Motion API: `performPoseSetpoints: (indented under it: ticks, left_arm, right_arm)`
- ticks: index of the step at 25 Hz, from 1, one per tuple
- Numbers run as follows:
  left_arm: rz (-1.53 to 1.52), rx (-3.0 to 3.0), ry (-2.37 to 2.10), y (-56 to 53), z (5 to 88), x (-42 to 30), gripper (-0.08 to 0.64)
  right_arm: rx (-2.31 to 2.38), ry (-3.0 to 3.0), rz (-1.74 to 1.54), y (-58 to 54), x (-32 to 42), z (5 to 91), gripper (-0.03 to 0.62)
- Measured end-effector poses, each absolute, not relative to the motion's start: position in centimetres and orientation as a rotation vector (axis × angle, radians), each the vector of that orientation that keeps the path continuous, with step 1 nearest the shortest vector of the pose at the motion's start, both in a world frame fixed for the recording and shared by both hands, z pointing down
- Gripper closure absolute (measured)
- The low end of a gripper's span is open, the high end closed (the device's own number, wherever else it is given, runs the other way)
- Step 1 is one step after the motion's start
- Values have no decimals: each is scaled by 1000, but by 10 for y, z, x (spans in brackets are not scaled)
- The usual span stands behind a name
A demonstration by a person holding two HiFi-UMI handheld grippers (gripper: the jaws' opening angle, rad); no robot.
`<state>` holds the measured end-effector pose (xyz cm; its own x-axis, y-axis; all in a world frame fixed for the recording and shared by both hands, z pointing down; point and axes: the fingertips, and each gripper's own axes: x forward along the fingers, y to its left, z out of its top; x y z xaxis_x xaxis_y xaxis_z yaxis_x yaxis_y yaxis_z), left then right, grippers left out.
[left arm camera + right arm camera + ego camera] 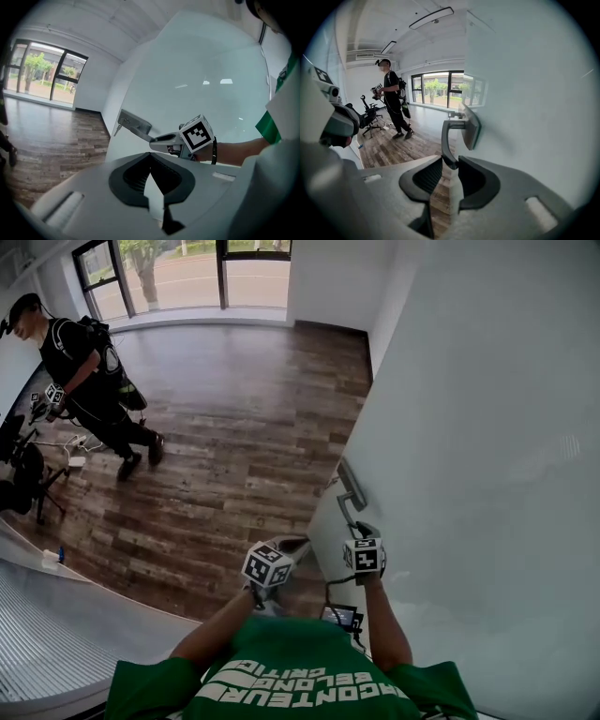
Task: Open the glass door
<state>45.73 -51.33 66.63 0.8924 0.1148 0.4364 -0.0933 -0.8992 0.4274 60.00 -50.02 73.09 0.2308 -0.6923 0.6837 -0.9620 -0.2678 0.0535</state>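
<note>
Your right arm is stretched forward, with the right hand-held gripper [450,161] clenched on the tip of the door handle [449,136]. The handle is a brushed-metal lever on a rectangular plate, at the edge of the frosted glass door [487,427] on your right. Your left arm is bent and the left hand-held gripper [150,157] sits near the right one, jaws together on nothing. The white lettering on your green shirt [300,662] is upside down; only "BELONG" reads clearly. The floor [234,409] is dark wood plank.

Door [487,427] is showing frosted pale grey; handle [445,140] is gleaming silver-grey. Floor [244,409] is displaying brown plank striping. Shirt [300,667] is showing green (lettering white). Left cube [267,565] and right cube [365,556] are bearing black-and-white square markers.
</note>
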Motion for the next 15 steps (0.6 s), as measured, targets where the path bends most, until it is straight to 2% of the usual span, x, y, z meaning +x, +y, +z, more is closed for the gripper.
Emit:
performPoseSetpoints:
  ticks: [15]
  left_arm:
    - [624,2612,143,-540,662,481,543]
  right_arm:
    - [2156,-1291,837,-475,693,737,486]
